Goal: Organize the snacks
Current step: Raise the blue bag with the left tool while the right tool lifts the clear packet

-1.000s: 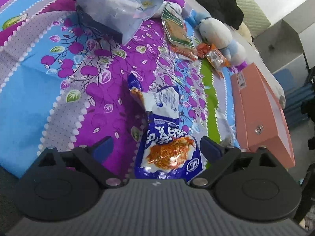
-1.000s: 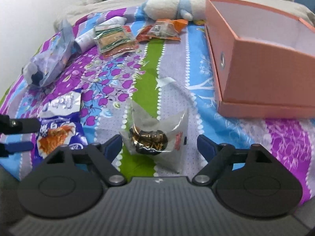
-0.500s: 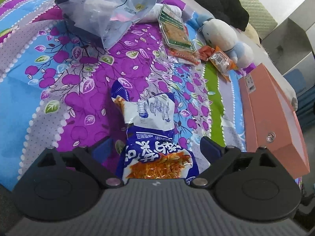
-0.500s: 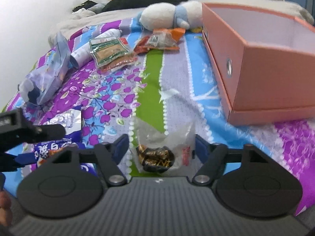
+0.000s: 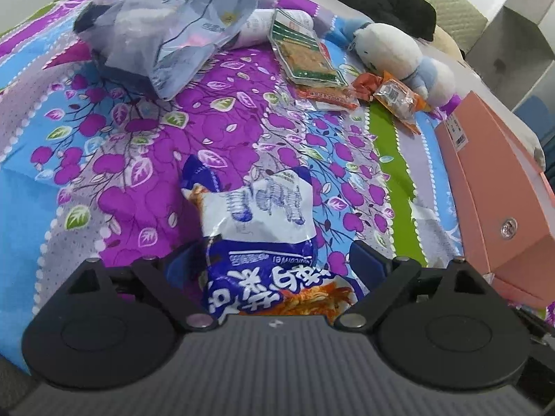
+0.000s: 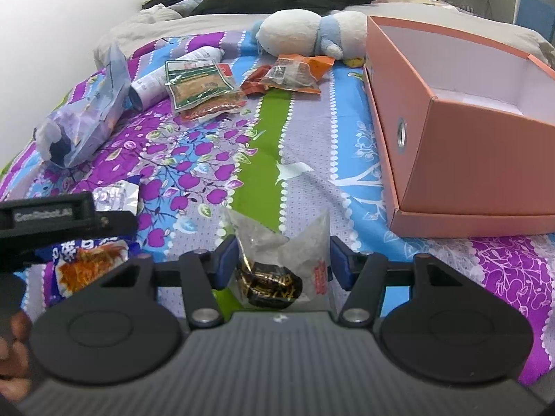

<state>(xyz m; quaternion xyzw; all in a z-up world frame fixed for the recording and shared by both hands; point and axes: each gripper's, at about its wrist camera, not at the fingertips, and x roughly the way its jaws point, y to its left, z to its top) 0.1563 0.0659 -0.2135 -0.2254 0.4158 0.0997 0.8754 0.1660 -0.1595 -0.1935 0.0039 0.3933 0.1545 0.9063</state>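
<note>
A blue and white snack packet (image 5: pixel 263 228) lies on the patterned bedspread between the fingers of my open left gripper (image 5: pixel 274 263); it also shows in the right wrist view (image 6: pixel 90 260). A clear bag with dark wrapped sweets (image 6: pixel 277 263) lies between the fingers of my open right gripper (image 6: pixel 282 260); the jaws stand close beside the bag but are not closed on it. An open salmon-pink box (image 6: pixel 461 128) stands to the right, and also shows in the left wrist view (image 5: pixel 492 201).
Farther back lie a green-edged snack pack (image 6: pixel 197 83), orange packets (image 6: pixel 295 72), a white tube (image 6: pixel 166 76), a crumpled grey-blue bag (image 6: pixel 83 124) and a white plush toy (image 6: pixel 305 34). The left gripper's body (image 6: pixel 45 222) is at the left edge.
Both grippers have moved forward over their packets, so each packet now sits deeper between the fingers. The right jaws have narrowed around the clear bag.
</note>
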